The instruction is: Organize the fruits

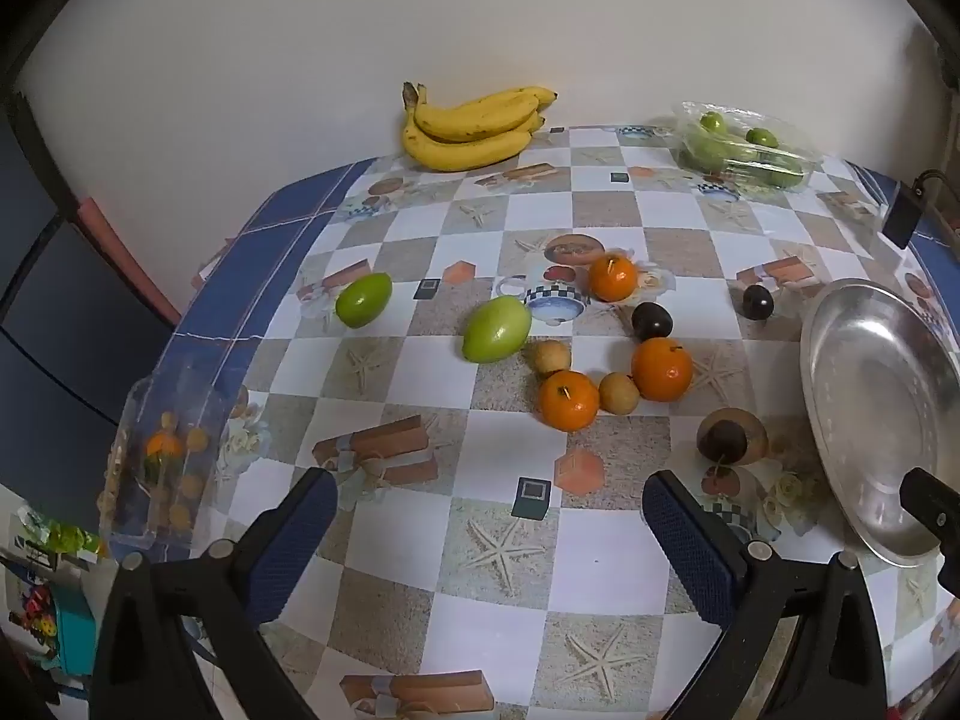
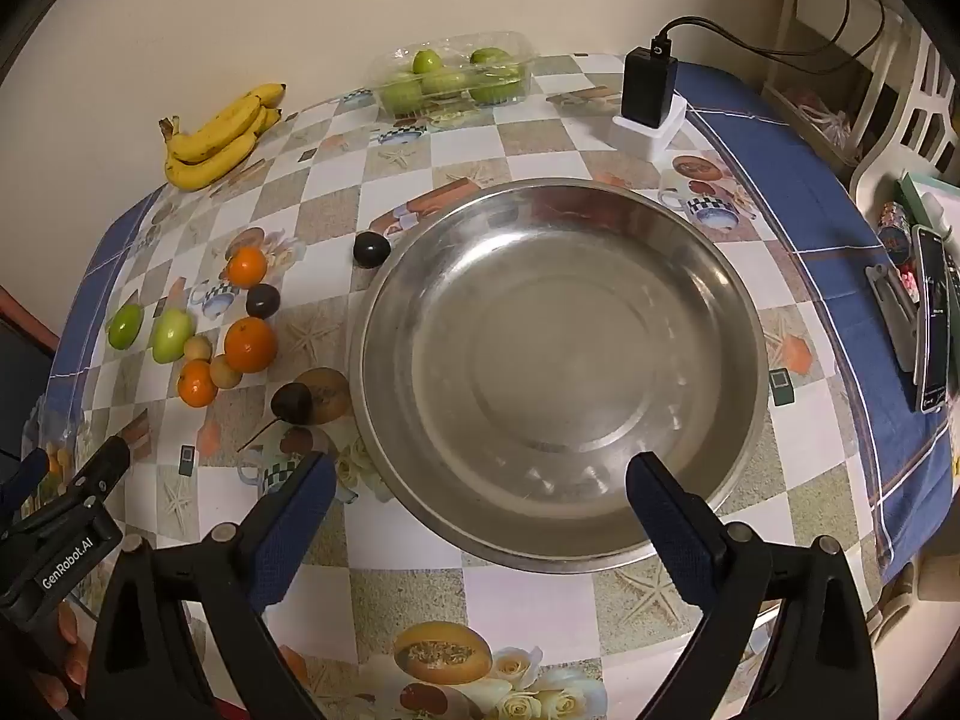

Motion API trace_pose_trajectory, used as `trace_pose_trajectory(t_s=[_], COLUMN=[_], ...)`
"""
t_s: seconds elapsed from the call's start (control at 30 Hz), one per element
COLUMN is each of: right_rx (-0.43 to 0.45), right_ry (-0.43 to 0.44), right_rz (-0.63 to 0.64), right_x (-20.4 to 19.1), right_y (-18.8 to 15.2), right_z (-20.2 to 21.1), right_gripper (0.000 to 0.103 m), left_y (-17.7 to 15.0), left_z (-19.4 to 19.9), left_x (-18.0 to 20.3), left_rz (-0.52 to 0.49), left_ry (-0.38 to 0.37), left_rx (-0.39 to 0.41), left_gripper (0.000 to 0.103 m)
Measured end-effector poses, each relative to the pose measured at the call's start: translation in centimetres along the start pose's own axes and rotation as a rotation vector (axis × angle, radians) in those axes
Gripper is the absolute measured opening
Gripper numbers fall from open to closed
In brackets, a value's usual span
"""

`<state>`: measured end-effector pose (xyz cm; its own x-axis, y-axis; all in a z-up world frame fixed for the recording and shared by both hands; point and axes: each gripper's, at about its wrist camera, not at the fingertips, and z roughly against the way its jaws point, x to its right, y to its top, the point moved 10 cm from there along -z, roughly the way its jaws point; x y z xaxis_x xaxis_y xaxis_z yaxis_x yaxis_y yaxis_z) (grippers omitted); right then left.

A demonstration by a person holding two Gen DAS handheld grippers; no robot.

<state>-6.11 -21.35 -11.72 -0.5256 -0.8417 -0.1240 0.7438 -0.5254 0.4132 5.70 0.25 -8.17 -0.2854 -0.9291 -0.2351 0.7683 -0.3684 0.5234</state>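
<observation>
Left gripper (image 1: pixel 489 519) gaping, empty; right gripper (image 2: pixel 477 489) same, over bowl (image 2: pixel 744 324). I'd straddle nearest orange (image 1: pixel 568 401), avoiding neighbours, squeeze gently.

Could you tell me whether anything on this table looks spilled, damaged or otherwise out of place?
Nothing looks spilled or damaged. The loose fruit, such as the oranges, simply lies scattered on the tablecloth beside the empty metal bowl.
</observation>
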Motion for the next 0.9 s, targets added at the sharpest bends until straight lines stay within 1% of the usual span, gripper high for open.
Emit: trace_pose_trajectory(t_s=[0.27,0.3,0.9], right_rx=[0.002,0.002,-0.003], right_ry=[0.002,0.002,0.0], right_rz=[-0.001,-0.002,0.0], right_x=[-0.14,-0.13,-0.16], right_y=[0.01,0.0,-0.06], right_z=[-0.03,-0.02,-0.04], right_gripper=[0.098,0.098,0.098], left_y=[0.13,0.08,-0.29], left_z=[-0.13,0.35,-0.19], left_x=[0.75,0.15,0.11], left_rz=[0.032,0.017,0.016], left_ry=[0.0,-0.021,-0.028], left_rx=[-0.016,0.002,-0.004], left_gripper=[0.103,0.103,0.103])
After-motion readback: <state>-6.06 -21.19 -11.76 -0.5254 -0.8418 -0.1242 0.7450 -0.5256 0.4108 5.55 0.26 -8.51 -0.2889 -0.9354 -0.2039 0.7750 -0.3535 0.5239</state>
